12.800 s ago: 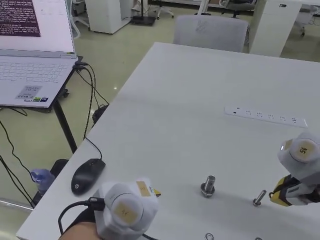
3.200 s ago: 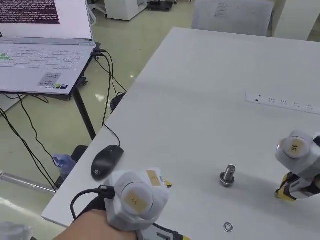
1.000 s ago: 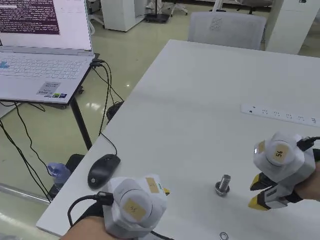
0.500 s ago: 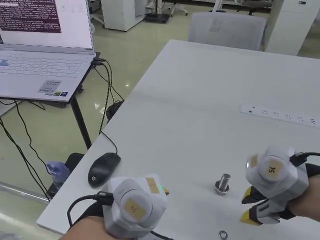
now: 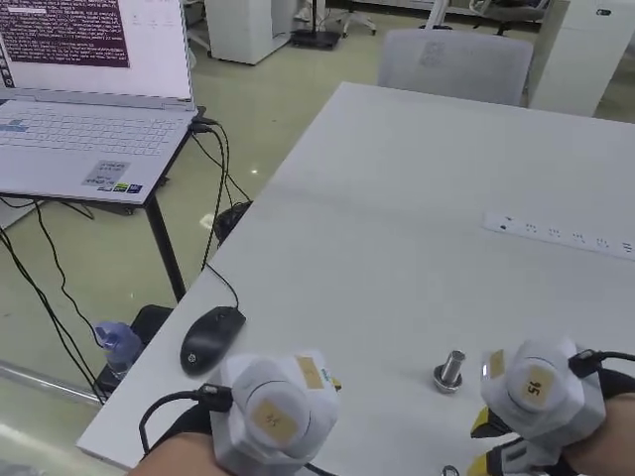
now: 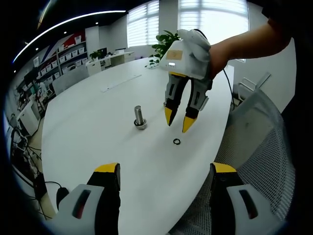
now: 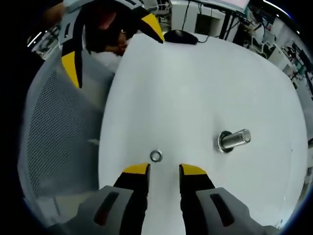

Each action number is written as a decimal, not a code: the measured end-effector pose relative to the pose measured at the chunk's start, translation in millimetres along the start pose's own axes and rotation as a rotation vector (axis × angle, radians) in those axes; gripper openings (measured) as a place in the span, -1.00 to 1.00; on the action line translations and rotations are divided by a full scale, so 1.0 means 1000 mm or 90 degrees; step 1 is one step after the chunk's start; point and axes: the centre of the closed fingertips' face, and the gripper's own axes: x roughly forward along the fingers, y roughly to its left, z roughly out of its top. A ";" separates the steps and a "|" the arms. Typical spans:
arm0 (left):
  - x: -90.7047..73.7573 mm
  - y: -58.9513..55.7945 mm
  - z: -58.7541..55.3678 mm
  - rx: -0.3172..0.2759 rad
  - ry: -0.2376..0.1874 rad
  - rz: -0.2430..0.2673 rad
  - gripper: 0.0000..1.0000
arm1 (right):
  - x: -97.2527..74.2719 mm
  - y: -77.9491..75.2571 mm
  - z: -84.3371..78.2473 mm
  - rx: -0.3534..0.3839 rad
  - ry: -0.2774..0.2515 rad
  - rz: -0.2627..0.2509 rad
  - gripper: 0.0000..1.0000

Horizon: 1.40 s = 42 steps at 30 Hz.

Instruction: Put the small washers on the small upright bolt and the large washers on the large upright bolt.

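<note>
- the left gripper [image 6: 164,170] is being held over the near left edge of the white table [image 5: 397,198]; its jaws are being held wide apart, with nothing between them
- the right gripper [image 6: 178,120] is being held above the near right part of the table, with its tips being pointed down at the surface; its jaws are being held narrowly apart, and nothing is being gripped
- a small washer [image 7: 156,156] is being seen lying flat on the table just ahead of the right gripper's tips, closer to one jaw than the other and not between them; in the left gripper view it is being shown under the tips and apart from them
- an upright bolt [image 5: 451,370] is being seen standing on the table just left of the right gripper and farther off than the washer; a wider ring is being shown at its foot, and whether that is a washer or the bolt's own head cannot be told
- a black mouse [image 5: 211,337] is being seen near the left edge of the table, beyond the left gripper, with its cable being trailed off the edge
- a white power strip [image 5: 556,233] is being seen lying on the far right of the table
- an open laptop [image 5: 89,129] is being carried on a stand left of the table; a grey chair [image 5: 451,64] is being seen at the table's far end
</note>
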 end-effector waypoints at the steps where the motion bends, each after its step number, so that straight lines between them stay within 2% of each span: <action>1: 0.000 0.000 -0.001 0.000 0.000 0.000 0.48 | 0.002 0.001 0.001 -0.004 0.000 -0.002 -0.49; 6: 0.000 -0.002 -0.005 0.004 0.005 -0.006 0.48 | 0.013 0.005 0.003 -0.016 0.003 -0.005 -0.49; 11: -0.001 -0.001 -0.004 0.004 0.001 -0.007 0.48 | 0.022 0.010 0.003 -0.016 0.010 0.001 -0.50; 18: -0.003 -0.002 -0.004 0.003 -0.002 -0.007 0.48 | 0.027 0.013 0.000 -0.019 0.020 -0.004 -0.51; 30: -0.004 -0.003 -0.006 0.001 -0.006 -0.007 0.47 | 0.027 0.015 0.001 -0.023 0.022 -0.016 -0.60; 42: -0.006 0.001 -0.007 0.000 -0.007 -0.004 0.45 | 0.028 0.013 0.001 -0.025 0.051 -0.015 -0.71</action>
